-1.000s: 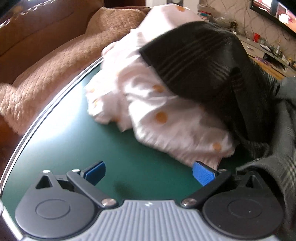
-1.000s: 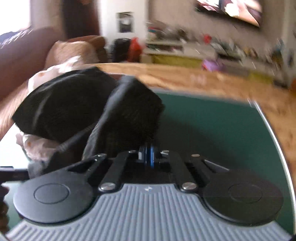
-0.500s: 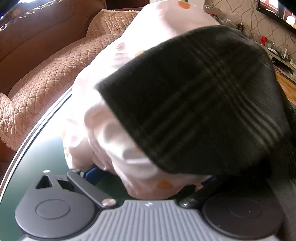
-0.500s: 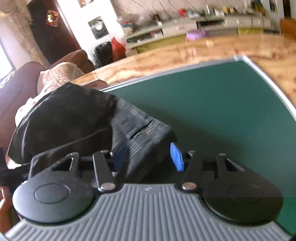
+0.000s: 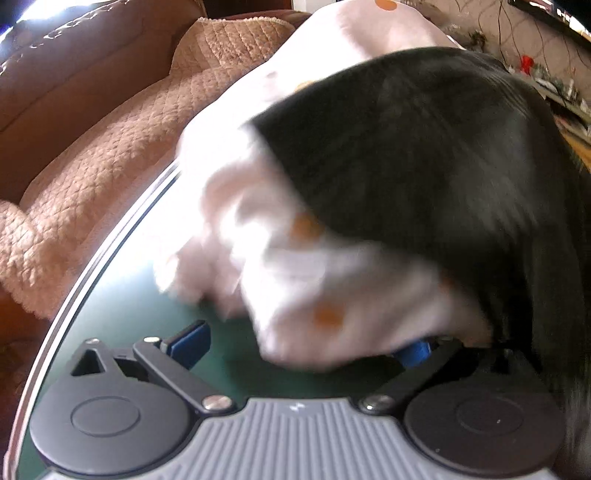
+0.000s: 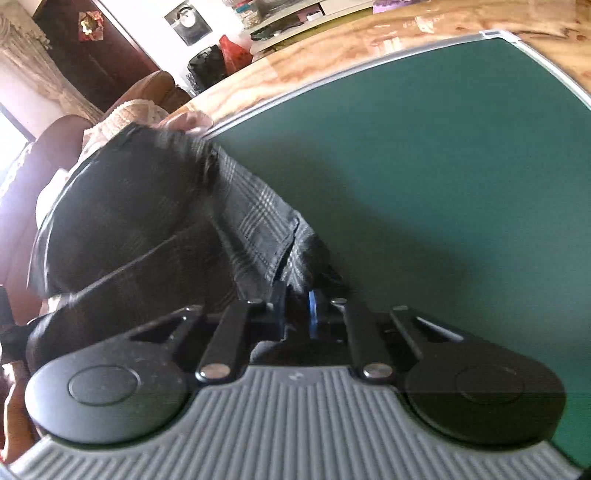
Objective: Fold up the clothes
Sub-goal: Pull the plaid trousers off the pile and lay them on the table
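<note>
A dark plaid garment [image 5: 424,155] lies heaped over a white garment with orange dots [image 5: 295,288] on the green table top [image 5: 129,302]. My left gripper [image 5: 306,341] is open; the white garment's blurred edge hangs between its blue pads [image 5: 190,341], partly covering the right pad. In the right wrist view the dark plaid garment [image 6: 155,221] spreads to the left on the table. My right gripper [image 6: 297,308] is shut on a corner of that plaid garment, low over the green surface.
A brown sofa with a quilted tan cover [image 5: 103,158] runs along the table's left edge. The table's metal rim [image 6: 332,79] borders a wood floor [image 6: 424,33]. Shelves and clutter line the far wall. Bare green table top [image 6: 461,184] lies to the right.
My right gripper closed on the plaid garment's corner after being open around it. The clothes heap in the left wrist view has shifted back a little, uncovering the left pad.
</note>
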`<state>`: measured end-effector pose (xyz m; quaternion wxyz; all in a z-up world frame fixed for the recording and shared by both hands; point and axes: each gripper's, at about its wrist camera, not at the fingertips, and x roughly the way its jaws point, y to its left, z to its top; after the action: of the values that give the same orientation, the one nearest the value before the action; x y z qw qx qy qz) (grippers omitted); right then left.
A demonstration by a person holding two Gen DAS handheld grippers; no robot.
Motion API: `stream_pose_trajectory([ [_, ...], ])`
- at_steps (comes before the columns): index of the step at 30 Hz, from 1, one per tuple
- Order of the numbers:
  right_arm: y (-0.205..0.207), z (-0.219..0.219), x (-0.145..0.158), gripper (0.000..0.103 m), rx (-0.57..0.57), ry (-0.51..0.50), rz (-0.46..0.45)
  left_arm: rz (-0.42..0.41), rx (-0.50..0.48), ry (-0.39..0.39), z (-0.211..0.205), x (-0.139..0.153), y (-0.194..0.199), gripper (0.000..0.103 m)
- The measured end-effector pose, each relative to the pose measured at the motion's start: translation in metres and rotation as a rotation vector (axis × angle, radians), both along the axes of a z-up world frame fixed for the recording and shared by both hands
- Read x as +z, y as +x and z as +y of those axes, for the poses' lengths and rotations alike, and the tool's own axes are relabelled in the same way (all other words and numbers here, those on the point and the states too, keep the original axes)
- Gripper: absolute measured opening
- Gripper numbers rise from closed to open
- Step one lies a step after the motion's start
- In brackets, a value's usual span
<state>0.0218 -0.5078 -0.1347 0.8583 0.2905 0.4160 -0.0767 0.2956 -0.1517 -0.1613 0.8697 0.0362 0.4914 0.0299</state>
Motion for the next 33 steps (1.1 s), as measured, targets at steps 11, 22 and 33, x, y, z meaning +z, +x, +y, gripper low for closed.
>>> stream_pose_trajectory([
  [11,-0.103,0.172,0.021,0.017,0.270,-0.045,0.124,-0.004,0.085,-0.039,0.060,0.049,-0.150,0.103],
  [22,-0.116,0.253,0.038,0.045,0.665,-0.211,0.184,0.130,0.040,-0.074,0.088,0.047,-0.207,0.103],
  [33,-0.112,0.177,0.100,0.049,0.821,-0.184,0.147,0.210,-0.029,-0.156,0.054,0.037,-0.222,0.103],
])
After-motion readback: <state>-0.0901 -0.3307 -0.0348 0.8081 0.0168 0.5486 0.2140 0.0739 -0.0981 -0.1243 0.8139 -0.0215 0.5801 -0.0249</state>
